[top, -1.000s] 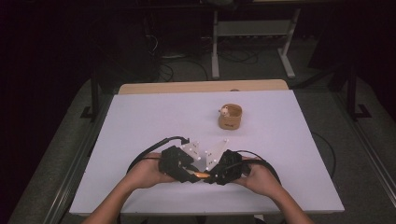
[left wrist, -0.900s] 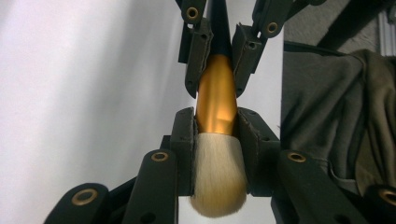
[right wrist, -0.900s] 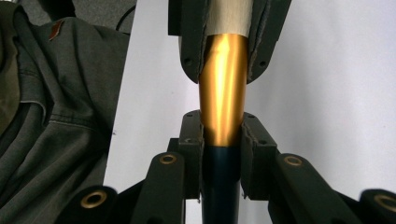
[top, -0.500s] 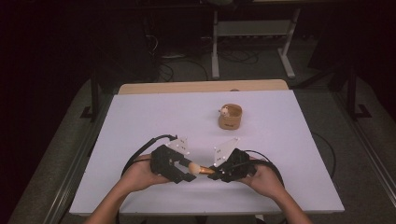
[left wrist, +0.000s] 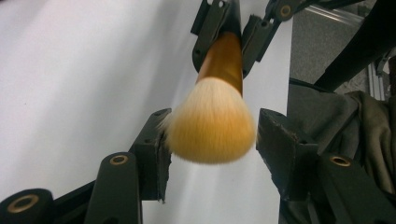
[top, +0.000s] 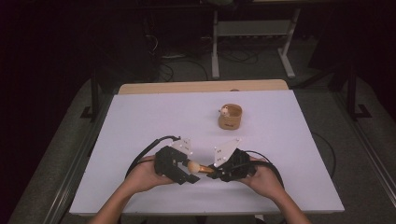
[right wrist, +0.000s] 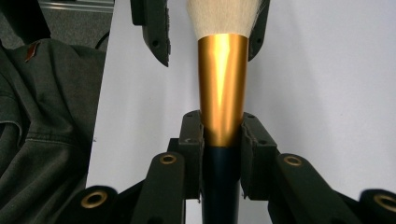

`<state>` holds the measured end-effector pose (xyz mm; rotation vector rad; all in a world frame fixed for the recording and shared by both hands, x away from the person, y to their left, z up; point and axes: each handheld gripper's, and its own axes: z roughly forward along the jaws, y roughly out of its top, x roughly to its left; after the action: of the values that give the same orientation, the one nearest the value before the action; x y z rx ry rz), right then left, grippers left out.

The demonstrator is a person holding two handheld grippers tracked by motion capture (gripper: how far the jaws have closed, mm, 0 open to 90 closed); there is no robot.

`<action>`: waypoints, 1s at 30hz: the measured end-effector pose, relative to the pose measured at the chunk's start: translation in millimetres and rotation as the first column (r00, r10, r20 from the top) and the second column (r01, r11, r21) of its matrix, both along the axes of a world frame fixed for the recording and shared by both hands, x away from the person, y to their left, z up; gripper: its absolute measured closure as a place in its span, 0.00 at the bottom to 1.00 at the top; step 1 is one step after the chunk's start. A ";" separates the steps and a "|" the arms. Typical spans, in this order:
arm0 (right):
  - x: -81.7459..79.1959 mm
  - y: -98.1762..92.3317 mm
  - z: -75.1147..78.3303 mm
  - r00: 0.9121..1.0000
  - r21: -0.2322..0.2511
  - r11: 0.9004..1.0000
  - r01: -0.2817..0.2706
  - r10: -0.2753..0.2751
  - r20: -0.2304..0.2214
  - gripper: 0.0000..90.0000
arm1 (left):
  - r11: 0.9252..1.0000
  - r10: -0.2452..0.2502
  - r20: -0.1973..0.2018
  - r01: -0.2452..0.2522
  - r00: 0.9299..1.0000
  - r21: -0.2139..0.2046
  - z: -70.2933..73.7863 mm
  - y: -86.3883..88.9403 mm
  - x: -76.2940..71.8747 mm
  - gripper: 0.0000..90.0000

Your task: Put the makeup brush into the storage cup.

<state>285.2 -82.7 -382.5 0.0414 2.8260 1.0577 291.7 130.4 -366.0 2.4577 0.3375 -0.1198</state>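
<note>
The right gripper (right wrist: 223,140) clamps the makeup brush (right wrist: 222,88) at its gold ferrule, near the wooden cup (top: 230,116). The left gripper (left wrist: 210,144) jaws, just opening, flank the bristles without pressing.

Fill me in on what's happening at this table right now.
A person holds a two-jaw gripper in each hand, low over the white table. The right gripper is clamped on the gold ferrule of a makeup brush. The left gripper has just been opening; its jaws stand either side of the bristle head, with a gap showing on at least one side. So the brush looks handed to the right. A small wooden cup sits farther back, with something small at its rim.
</note>
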 end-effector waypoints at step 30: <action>-8.7 19.4 3.5 1.000 -0.042 0.999 -0.008 0.009 0.019 0.80 | 0.997 -0.062 0.029 0.060 0.998 0.046 15.6 -11.4 -3.2 0.78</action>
<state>276.5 -63.2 -379.0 0.0153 2.8324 0.9948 288.5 118.9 -350.4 2.5121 0.2547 -0.1016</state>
